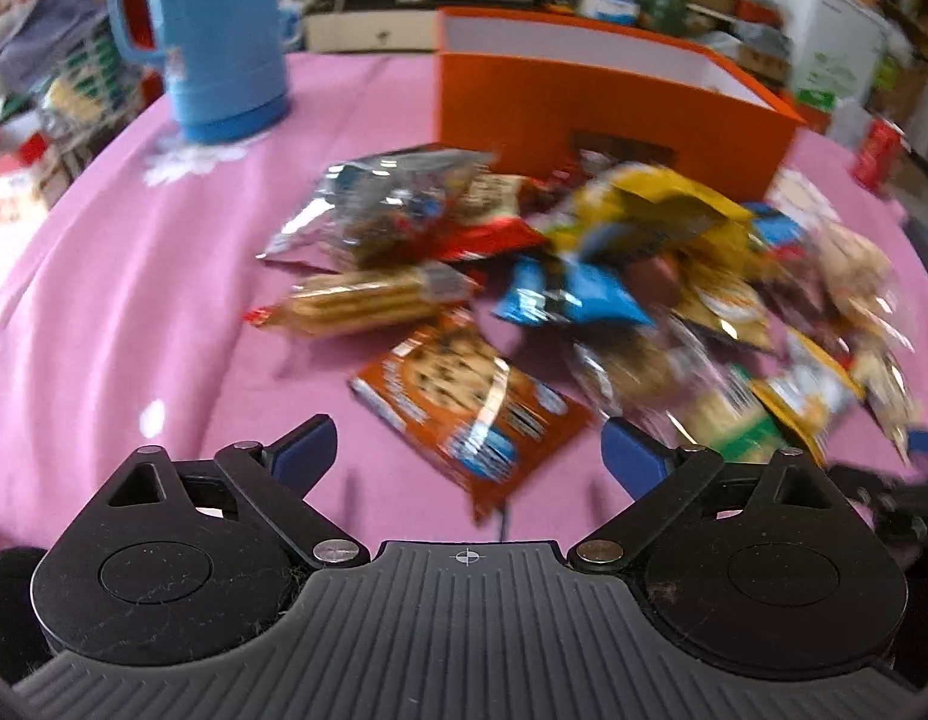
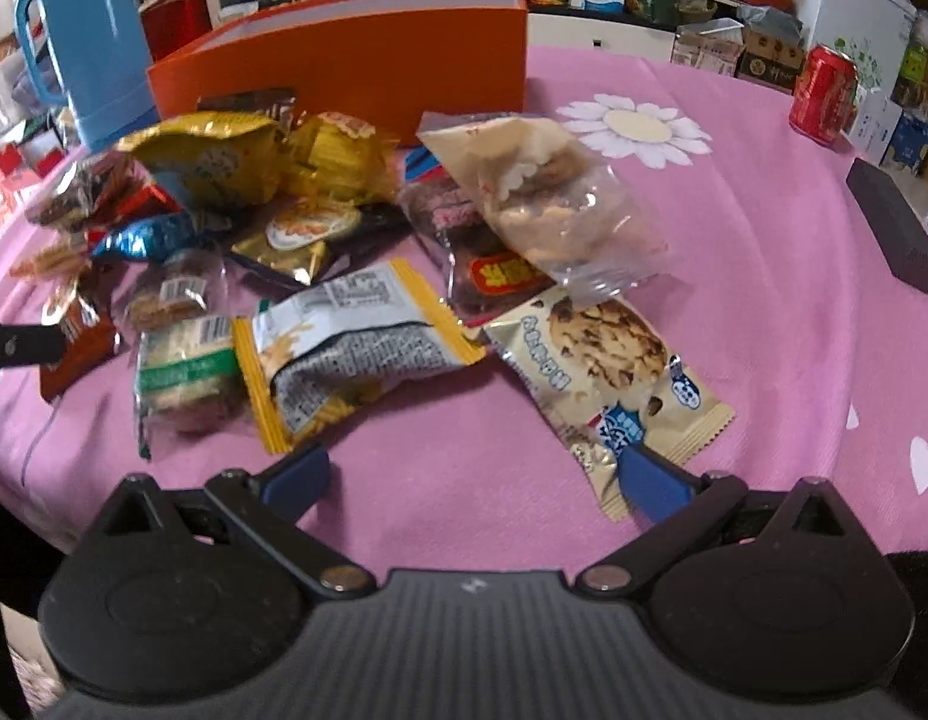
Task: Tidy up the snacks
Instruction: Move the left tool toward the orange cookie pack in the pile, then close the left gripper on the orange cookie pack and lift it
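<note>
Pink cloth covers the bench where I hold my left tongs (image 1: 466, 447) and right tongs (image 2: 472, 477) spread wide and empty before the snack pile (image 2: 344, 240), ready to fill the orange box (image 2: 368, 54) behind.

Black hand-held gripper (image 1: 466, 450) bodies, blue fingertips (image 1: 302, 450), ribbed grey housings, silver pivot screws.

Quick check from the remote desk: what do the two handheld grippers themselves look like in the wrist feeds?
Both match. The left gripper and right gripper each have blue fingertips on black linkage arms with silver pivot pins, two round black housings and a ribbed grey centre plate. The left's plate carries a small crosshair mark, the right's a pale mark. No cables or sleeves are visible.
</note>
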Demonstrator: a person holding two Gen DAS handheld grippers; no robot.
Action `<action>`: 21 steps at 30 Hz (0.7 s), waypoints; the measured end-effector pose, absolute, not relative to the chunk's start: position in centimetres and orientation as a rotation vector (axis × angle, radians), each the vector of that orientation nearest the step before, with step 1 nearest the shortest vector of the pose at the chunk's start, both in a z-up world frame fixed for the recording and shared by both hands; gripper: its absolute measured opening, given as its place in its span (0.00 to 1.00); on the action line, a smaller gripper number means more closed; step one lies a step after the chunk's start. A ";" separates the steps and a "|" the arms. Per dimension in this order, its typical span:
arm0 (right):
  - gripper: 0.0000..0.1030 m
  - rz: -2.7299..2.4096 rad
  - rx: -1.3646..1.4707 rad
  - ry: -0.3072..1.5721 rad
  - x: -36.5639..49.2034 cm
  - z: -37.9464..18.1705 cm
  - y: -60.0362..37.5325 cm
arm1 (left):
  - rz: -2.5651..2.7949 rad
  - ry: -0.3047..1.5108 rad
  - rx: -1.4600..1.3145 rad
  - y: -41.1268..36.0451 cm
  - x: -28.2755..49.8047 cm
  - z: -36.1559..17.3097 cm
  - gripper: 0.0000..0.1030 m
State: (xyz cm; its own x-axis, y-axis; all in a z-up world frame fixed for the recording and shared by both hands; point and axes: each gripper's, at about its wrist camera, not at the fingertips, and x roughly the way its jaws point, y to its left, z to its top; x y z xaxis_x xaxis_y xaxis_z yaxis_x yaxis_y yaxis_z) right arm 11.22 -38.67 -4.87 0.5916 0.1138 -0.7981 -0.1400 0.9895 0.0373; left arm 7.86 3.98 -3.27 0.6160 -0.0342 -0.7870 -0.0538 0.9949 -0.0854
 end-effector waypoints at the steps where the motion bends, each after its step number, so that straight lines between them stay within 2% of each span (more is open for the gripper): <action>1: 1.00 0.147 -0.021 0.923 11.3 -4.8 -38.8 | 0.014 0.923 -0.156 4.5 8.5 -3.4 0.71; 6: 1.00 0.141 -0.029 0.923 11.4 -4.8 -38.8 | 0.131 0.995 -0.313 4.4 11.4 -5.2 0.71; 7: 1.00 0.141 -0.029 0.924 11.4 -4.8 -38.7 | 0.162 0.984 -0.282 4.0 11.8 -5.3 0.68; 8: 1.00 0.143 -0.023 0.923 11.4 -4.7 -38.7 | 0.182 0.983 -0.231 3.4 12.1 -5.4 0.59; 9: 1.00 0.149 -0.006 0.922 11.3 -4.5 -38.9 | 0.190 0.987 -0.166 2.9 12.2 -5.5 0.56; 11: 0.99 0.181 0.059 0.919 11.0 -3.9 -39.7 | 0.166 0.971 -0.086 2.7 11.9 -5.4 0.23; 14: 0.99 0.223 0.161 0.927 10.3 -2.9 -41.1 | 0.085 0.981 -0.058 4.0 11.3 -5.2 0.12; 17: 0.99 0.207 0.163 0.904 9.5 -1.7 -42.2 | 0.070 0.986 -0.036 5.6 10.9 -5.3 0.15; 19: 0.99 0.182 0.132 0.881 9.6 -0.9 -42.8 | 0.071 0.985 -0.038 6.1 10.8 -5.5 0.23; 21: 0.99 0.153 0.083 0.851 10.0 -0.4 -43.3 | 0.087 0.984 -0.042 6.1 10.6 -5.7 0.35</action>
State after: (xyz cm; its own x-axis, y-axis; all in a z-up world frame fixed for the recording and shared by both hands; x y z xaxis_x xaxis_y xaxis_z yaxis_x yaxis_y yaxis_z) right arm 10.00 -43.31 -0.40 0.6491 0.1677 -0.7420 -0.1013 0.9858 0.1342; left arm 10.64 6.09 -5.74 0.5508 0.0541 -0.8329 -0.0925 0.9957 0.0036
